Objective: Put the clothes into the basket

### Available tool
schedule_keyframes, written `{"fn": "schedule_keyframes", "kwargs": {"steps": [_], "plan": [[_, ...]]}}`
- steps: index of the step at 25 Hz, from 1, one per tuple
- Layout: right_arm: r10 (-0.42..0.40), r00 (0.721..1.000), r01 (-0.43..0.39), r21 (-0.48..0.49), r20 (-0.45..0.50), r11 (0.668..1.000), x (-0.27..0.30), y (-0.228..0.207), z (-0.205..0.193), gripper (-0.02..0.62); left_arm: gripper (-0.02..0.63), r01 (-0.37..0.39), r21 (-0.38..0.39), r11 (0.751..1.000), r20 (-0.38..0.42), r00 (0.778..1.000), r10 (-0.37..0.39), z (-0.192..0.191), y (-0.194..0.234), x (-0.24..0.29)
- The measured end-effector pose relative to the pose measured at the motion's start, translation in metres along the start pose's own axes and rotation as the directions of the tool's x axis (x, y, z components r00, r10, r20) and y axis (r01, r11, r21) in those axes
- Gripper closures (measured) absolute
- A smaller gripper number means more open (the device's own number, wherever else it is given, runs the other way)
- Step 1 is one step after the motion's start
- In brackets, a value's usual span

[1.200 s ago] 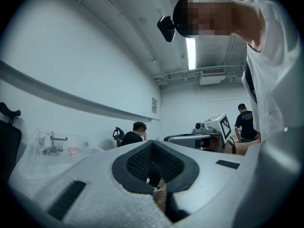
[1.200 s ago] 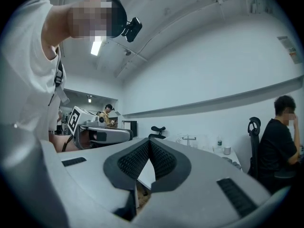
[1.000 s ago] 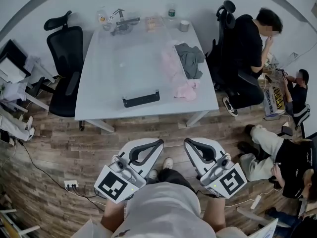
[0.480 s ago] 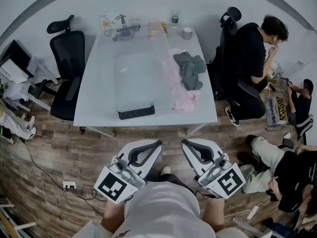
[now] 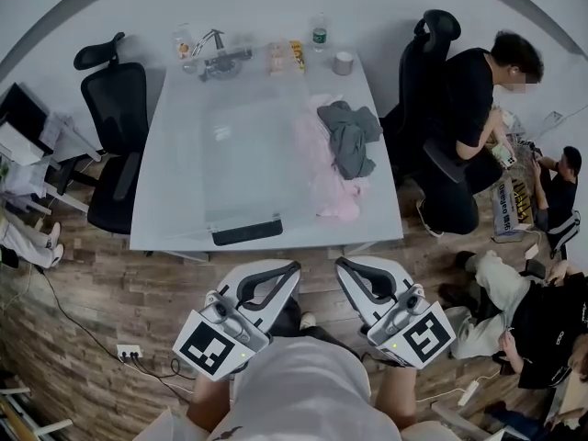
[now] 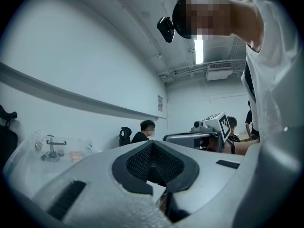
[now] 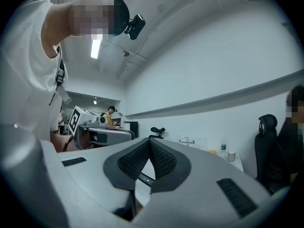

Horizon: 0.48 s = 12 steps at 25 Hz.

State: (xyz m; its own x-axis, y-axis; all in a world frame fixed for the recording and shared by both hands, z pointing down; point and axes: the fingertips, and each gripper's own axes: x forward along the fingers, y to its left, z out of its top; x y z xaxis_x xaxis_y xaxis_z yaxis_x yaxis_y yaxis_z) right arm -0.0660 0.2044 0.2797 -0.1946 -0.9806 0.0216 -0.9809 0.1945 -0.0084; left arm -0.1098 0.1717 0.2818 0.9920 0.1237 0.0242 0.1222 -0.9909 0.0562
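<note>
Left gripper and right gripper are pressed together, empty, below the tabletop. You haven't begun: reach up-frame for the grey garment and pink garment just beside the clear basket.

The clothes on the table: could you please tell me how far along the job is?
Done: nothing; the grey garment and pink garment lie on the table beside the basket. In hand: nothing; the left hand-held gripper and right hand-held gripper are shut and empty. Left: both garments.
</note>
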Motion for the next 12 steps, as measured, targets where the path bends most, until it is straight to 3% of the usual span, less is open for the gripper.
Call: {"fn": "schedule_keyframes", "kwargs": {"steps": [12], "plan": [[-0.040,0.999,0.040,0.007,0.001,0.999,0.049,-0.058,0.004,0.591,0.600,0.049,-0.009,0.999,-0.006,0.999,-0.050,0.003,0.065,0.042]]}}
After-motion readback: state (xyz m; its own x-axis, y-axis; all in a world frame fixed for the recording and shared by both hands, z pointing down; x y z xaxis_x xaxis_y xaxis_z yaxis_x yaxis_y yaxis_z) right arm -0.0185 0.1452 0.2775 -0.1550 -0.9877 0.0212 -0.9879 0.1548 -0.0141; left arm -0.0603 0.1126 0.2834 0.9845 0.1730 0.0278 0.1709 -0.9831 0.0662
